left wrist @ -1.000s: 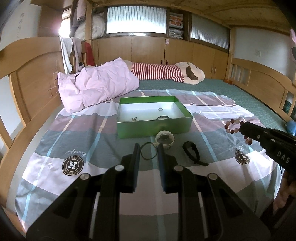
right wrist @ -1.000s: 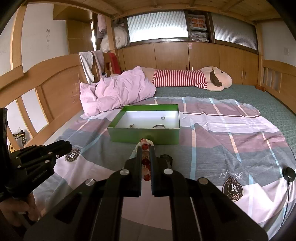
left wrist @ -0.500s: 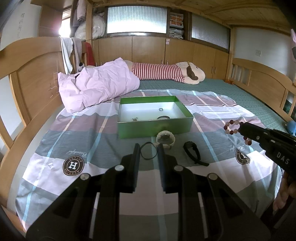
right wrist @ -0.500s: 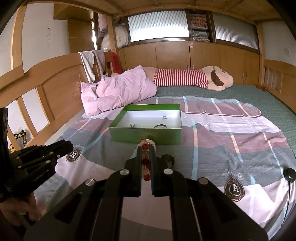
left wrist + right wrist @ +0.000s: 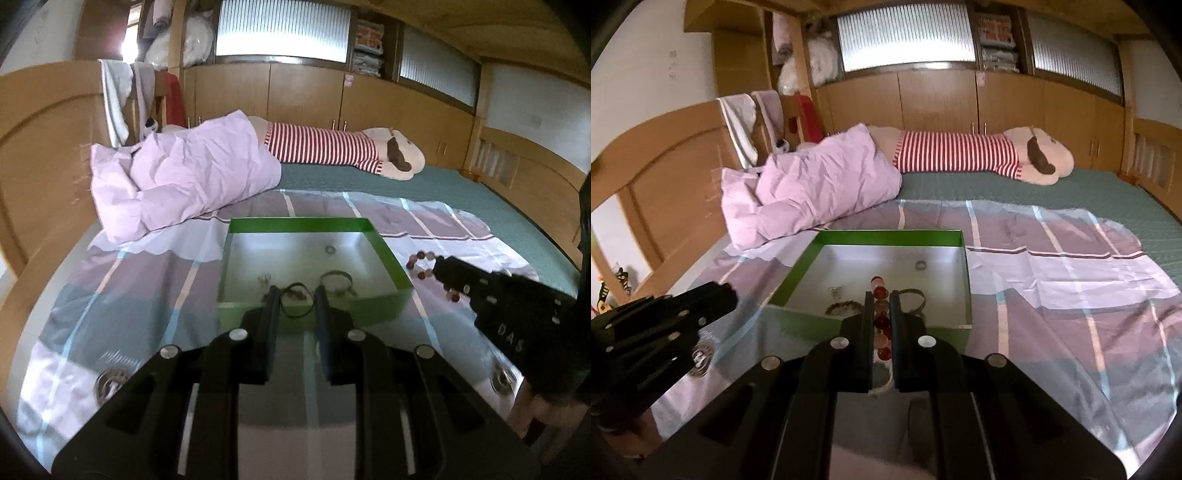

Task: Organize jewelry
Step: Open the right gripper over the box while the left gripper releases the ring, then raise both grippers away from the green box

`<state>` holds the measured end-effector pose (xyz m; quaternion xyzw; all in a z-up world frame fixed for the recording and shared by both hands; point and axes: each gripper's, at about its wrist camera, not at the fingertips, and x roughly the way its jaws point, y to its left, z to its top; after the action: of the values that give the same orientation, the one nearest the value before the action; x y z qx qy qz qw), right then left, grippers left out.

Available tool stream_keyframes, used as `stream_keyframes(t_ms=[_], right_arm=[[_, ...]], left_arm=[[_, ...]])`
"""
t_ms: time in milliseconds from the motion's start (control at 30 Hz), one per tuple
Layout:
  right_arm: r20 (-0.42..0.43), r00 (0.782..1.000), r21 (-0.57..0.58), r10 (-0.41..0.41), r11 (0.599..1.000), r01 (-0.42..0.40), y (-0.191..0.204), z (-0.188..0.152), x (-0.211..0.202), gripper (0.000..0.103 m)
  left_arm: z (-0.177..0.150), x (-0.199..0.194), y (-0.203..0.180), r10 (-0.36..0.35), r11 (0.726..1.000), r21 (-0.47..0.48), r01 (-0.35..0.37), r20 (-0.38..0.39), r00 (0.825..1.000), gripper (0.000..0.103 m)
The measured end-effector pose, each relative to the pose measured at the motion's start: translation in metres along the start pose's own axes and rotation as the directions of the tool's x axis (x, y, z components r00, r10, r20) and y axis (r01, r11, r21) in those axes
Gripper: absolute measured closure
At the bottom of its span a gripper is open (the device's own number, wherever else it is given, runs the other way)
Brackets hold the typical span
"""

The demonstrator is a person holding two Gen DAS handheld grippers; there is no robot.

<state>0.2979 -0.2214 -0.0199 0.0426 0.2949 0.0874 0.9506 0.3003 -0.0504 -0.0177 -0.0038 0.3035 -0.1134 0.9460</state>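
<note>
Bed (image 5: 1071,192) fills both views; green mattress cover at back, plaid sheet (image 5: 1052,280) w/ pink, grey and blue bands spread over the front. Wooden headboard at frame left, wooden cupboards w/ ribbed glass panels across the top. Pink pillow (image 5: 177,177) upper left of centre; striped plush toy (image 5: 979,155) lying along the back edge.

Green box (image 5: 388,258), open top, pale inside, sits on sheet at frame centre. In it: small ring (image 5: 330,250) toward back, dark band (image 5: 336,280) nearer front, a few small pieces left of that, too small to ID.

Left gripper (image 5: 295,299): jaws narrow, clamped on thin black loop (image 5: 295,304), which stands up between the fingertips. Tips hang over box's front wall, loop above box floor.

Right gripper (image 5: 879,310): jaws nearly together, clamped on bead bracelet (image 5: 880,291), red and pale beads strung along the gap, top beads poking past tips. In right view tips lie over box's front half; in left view bracelet shows just outside box's right wall, so exact position unclear.
</note>
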Motion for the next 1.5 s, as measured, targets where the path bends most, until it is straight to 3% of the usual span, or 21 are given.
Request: stream_keyframes(t_ms=[200,333,633,667,700,733,800,867,967,1033,1100,1267,1367,1500], right_arm=[[-0.081,0.997,0.030,0.008,1.000,-0.005,-0.011,0.004,0.070,0.095],[-0.136,0.991,0.015,-0.013,1.000,0.015,-0.011,-0.003,0.105,0.095],[-0.172,0.985,0.009,-0.034,0.999,0.036,-0.019,-0.006,0.132,0.095],[-0.178,0.984,-0.001,-0.031,1.000,0.031,-0.017,-0.006,0.131,0.093],[-0.177,0.984,-0.019,-0.036,0.999,0.033,-0.015,-0.006,0.130,0.074],[-0.169,0.984,-0.038,-0.053,0.998,0.048,-0.013,-0.005,0.127,0.067],[-0.104,0.990,-0.056,-0.097,0.994,0.091,-0.012,0.001,0.109,0.040],[-0.056,0.995,-0.047,-0.087,0.995,0.084,-0.013,0.011,0.088,0.038],[0.026,0.996,-0.025,-0.081,0.996,0.082,-0.012,0.023,0.043,0.038],[0.079,0.994,-0.010,-0.077,0.997,0.078,-0.010,0.026,0.007,0.037],[0.132,0.988,0.003,-0.080,0.997,0.080,-0.008,0.022,-0.035,0.037],[0.146,0.986,0.037,-0.086,0.996,0.082,-0.006,-0.011,-0.100,0.029],[0.124,0.988,0.039,-0.095,0.995,0.091,-0.009,-0.041,-0.126,0.026],[0.075,0.993,0.052,-0.088,0.995,0.084,-0.014,-0.073,-0.147,0.026]], left_arm=[[0.022,0.079,0.008,-0.009,1.000,0.001,0.009,-0.044,0.999,0.084],[0.019,0.123,0.014,-0.009,1.000,-0.007,0.008,-0.102,0.995,0.084],[0.003,0.163,0.023,-0.007,1.000,-0.004,0.006,-0.169,0.986,0.083],[0.002,0.160,0.025,-0.036,0.999,-0.024,0.033,-0.156,0.987,0.081],[0.001,0.158,0.025,-0.054,0.998,-0.031,0.050,-0.151,0.987,0.055],[0.001,0.154,0.024,-0.053,0.998,-0.030,0.049,-0.152,0.987,0.018],[0.006,0.140,0.026,-0.012,1.000,-0.027,0.009,-0.121,0.993,0.017],[0.020,0.113,0.030,-0.001,1.000,-0.020,-0.001,-0.090,0.996,0.016],[0.040,0.055,0.041,0.058,0.997,-0.057,-0.056,0.039,0.998,0.016],[0.046,-0.002,0.051,0.050,0.990,-0.137,-0.030,0.147,0.988,0.008],[0.041,-0.045,0.050,0.037,0.991,-0.137,-0.009,0.200,0.979,0.007],[-0.015,-0.111,0.035,0.083,0.997,-0.017,-0.082,0.242,0.967,0.007],[-0.039,-0.125,0.034,0.071,0.997,-0.028,-0.068,0.164,0.984,0.007],[-0.054,-0.146,0.020,0.082,0.996,0.024,-0.087,0.177,0.981,0.007]])
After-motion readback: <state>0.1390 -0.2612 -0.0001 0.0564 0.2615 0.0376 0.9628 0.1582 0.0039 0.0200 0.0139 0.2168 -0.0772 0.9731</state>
